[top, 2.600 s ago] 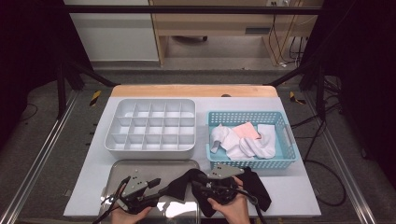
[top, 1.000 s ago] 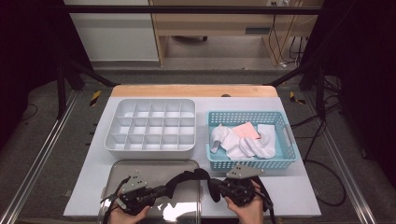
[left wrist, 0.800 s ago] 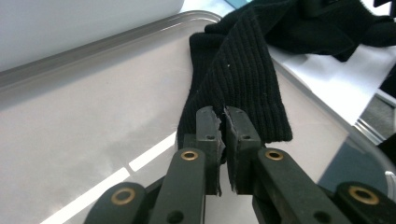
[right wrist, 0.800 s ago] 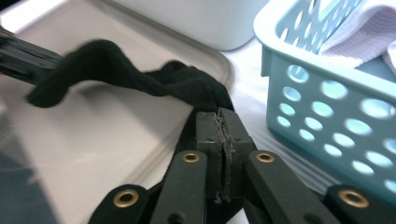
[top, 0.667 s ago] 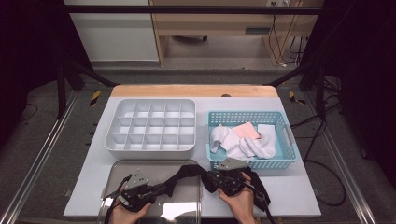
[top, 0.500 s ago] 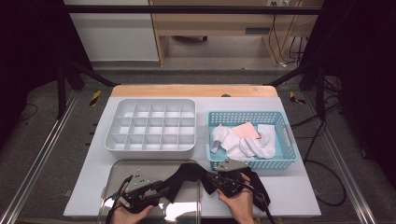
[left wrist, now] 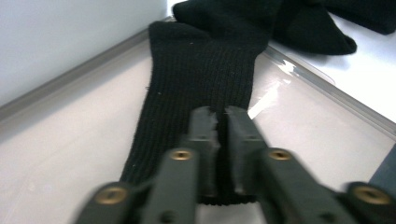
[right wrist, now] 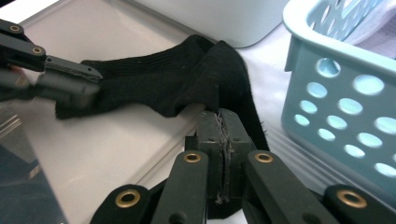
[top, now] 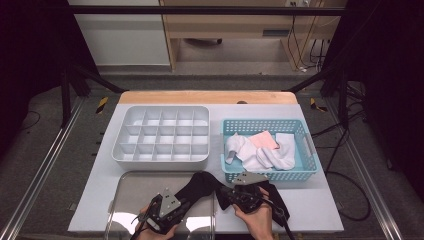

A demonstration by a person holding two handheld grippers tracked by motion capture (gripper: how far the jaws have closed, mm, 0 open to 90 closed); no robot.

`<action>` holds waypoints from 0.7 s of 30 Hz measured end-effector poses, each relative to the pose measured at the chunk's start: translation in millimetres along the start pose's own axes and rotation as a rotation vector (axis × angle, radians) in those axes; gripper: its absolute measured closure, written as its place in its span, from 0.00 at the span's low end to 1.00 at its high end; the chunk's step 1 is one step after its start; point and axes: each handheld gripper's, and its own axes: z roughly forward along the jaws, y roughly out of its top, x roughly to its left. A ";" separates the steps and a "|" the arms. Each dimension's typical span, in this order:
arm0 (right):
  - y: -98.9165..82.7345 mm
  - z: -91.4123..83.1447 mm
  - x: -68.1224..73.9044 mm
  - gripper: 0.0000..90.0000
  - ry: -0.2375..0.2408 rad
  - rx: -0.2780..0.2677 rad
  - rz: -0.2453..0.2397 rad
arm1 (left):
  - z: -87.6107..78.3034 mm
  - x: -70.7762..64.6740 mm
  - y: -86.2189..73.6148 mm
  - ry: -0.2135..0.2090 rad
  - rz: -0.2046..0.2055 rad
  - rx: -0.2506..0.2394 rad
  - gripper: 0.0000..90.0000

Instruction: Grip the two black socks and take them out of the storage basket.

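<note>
A black sock point(top: 202, 184) lies stretched over the right edge of a shiny metal tray point(top: 135, 190). My left gripper point(top: 184, 201) sits low on the tray at the sock's cuff end. Its jaws have just been closing, and in the left gripper view they point(left wrist: 217, 116) pinch the ribbed cuff point(left wrist: 205, 65) between them. My right gripper point(top: 223, 195) is shut on the sock's other end, with fabric squeezed between its pads point(right wrist: 219, 122). The right gripper view shows the sock point(right wrist: 177, 79) running across to the left gripper point(right wrist: 70, 81).
More black fabric point(top: 277, 197) lies under and to the right of my right hand. A light-blue basket point(top: 265, 122) with white socks and a pink cloth stands just behind it. A white divided organiser point(top: 162, 135) stands behind the tray.
My left gripper has shifted right along the tray toward the sock's cuff. The right gripper has edged left since a second ago, and the sock now lies stretched between them.
</note>
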 end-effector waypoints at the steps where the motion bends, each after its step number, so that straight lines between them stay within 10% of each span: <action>1: -0.1 -1.2 0.2 0.99 0.003 -0.001 -0.003 | -2.3 1.9 0.4 -0.006 -0.006 -0.006 0.94; 8: -6.1 -22.4 3.2 0.99 0.058 0.001 0.003 | -27.0 9.5 1.1 -0.048 -0.033 -0.077 0.96; 12: -6.1 -31.1 1.4 0.99 0.090 0.009 0.009 | -40.5 17.7 3.7 -0.142 -0.099 -0.118 0.96; 21: 4.9 -0.8 -3.5 0.88 0.010 0.003 -0.010 | -35.8 24.6 2.0 -0.128 -0.120 -0.105 0.96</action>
